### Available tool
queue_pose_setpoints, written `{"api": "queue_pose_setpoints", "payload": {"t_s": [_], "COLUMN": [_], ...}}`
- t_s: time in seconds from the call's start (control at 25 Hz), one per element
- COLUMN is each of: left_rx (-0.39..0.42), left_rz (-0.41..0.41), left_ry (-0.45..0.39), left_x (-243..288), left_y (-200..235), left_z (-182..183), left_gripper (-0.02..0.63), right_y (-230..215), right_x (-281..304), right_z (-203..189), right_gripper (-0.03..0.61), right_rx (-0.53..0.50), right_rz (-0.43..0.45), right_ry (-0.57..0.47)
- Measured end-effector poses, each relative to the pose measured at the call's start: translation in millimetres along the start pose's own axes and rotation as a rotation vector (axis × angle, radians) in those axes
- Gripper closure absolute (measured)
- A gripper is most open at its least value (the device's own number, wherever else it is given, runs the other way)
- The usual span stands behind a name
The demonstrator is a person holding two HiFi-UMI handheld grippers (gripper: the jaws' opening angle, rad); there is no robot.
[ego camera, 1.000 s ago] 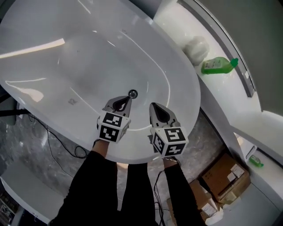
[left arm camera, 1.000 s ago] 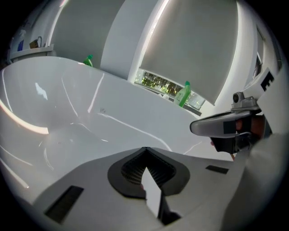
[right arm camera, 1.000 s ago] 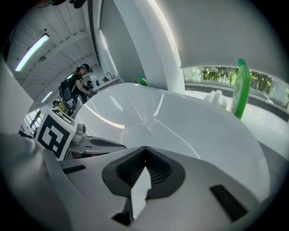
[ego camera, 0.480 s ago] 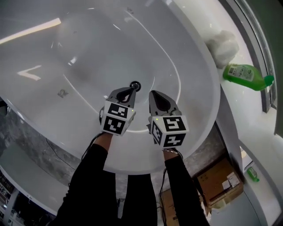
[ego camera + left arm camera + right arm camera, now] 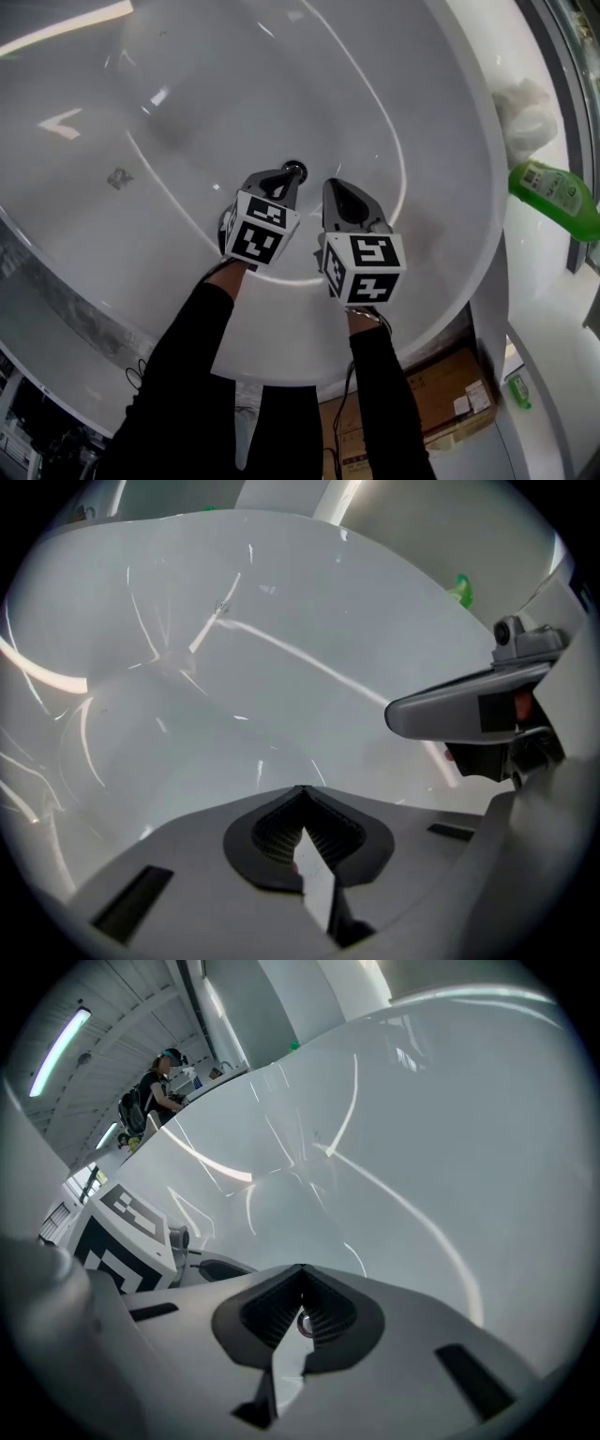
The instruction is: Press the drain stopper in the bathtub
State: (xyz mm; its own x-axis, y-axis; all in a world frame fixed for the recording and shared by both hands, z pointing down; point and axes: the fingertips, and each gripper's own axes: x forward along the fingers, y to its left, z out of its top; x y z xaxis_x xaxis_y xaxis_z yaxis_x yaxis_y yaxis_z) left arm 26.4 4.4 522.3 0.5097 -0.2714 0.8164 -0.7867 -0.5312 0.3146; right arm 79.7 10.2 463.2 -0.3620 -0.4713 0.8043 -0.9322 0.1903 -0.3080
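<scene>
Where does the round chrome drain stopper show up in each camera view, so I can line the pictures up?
Head view: round chrome drain stopper at centre, just beyond the tip of the left gripper.
Left gripper view: not visible.
Right gripper view: small metal ring, likely the stopper, low centre behind the shut jaws.
Shared landmark: the white bathtub, its curved wall.

White bathtub [image 5: 281,75], green bottle [image 5: 553,197] (black sleeves [image 5: 178,375])

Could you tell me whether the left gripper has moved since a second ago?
Yes, slightly: the left gripper has edged toward the drain stopper, and its tip now partly covers it.
</scene>
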Motion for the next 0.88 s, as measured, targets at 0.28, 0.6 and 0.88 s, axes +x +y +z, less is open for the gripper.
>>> {"api": "queue_pose_setpoints", "payload": {"t_s": [0.28,0.6,0.88], "left_rx": [-0.067,-0.070,-0.080], "left_rz": [0.030,0.045,0.045], "left_ry": [0.033,0.079,0.111], "left_x": [36.2,68.8,85.5], "left_y": [13.2,31.8,40.8], "left_z": [-27.3,-52.5,-80.4], "left_gripper": [0.606,0.606,0.606], "right_y": [-3.7,-8.8,-7.3], "right_x": [35.8,71.3,90.4], "right_z": [-23.4,-48.3,-68.5], "right_gripper": [0.577,0.577,0.577], "right_rx": [0.001,-0.015,-0.015], "right_rz": [0.023,0.036,0.047], "right_ry": [0.058,0.120,0.156]}}
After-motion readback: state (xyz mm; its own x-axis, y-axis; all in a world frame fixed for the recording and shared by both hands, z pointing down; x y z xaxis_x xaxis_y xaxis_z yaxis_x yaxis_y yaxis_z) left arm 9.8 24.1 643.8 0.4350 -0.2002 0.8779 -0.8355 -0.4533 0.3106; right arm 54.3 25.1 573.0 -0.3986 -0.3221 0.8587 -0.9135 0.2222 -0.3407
